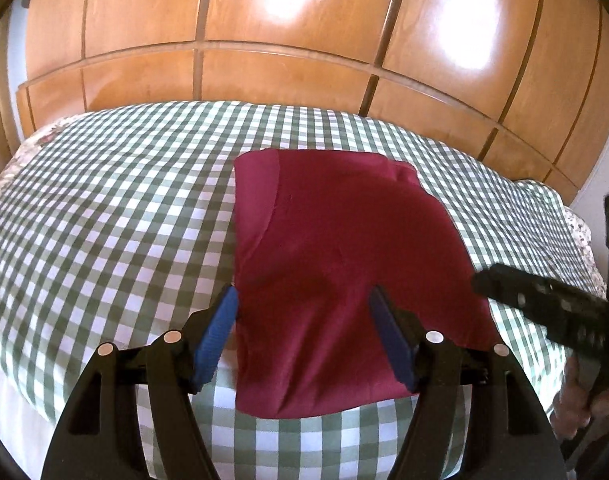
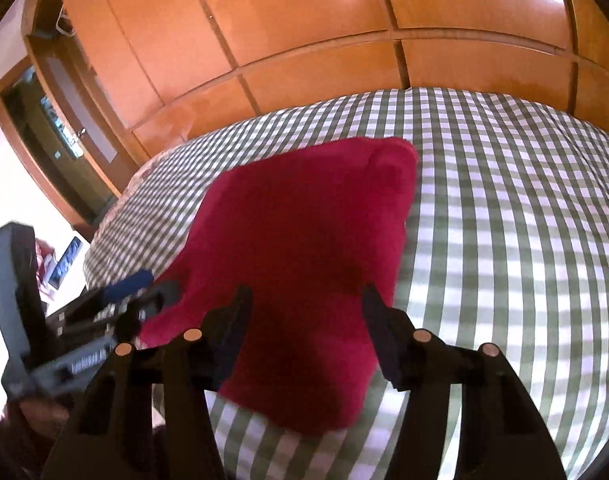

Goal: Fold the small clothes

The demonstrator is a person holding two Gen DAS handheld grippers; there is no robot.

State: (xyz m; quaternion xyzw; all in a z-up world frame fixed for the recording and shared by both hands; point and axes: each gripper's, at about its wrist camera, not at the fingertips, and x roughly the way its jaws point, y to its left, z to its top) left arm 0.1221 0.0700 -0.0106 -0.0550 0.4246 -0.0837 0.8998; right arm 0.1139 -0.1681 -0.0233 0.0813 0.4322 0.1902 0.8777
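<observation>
A dark red garment [image 1: 336,264] lies folded into a rough rectangle on the green-and-white checked bedspread [image 1: 116,208]. My left gripper [image 1: 304,300] is open above its near-left part, blue pads spread wide, holding nothing. In the right wrist view the same garment [image 2: 296,264] lies under my right gripper [image 2: 306,296], which is also open and empty above the cloth's near edge. The right gripper shows at the right edge of the left wrist view [image 1: 544,308]. The left gripper shows at the left of the right wrist view [image 2: 116,304].
A wooden panelled wardrobe [image 1: 288,20] stands behind the bed. A doorway with a wooden frame [image 2: 56,128] is at far left in the right wrist view. Checked bedspread [image 2: 504,220] spreads to the right of the garment.
</observation>
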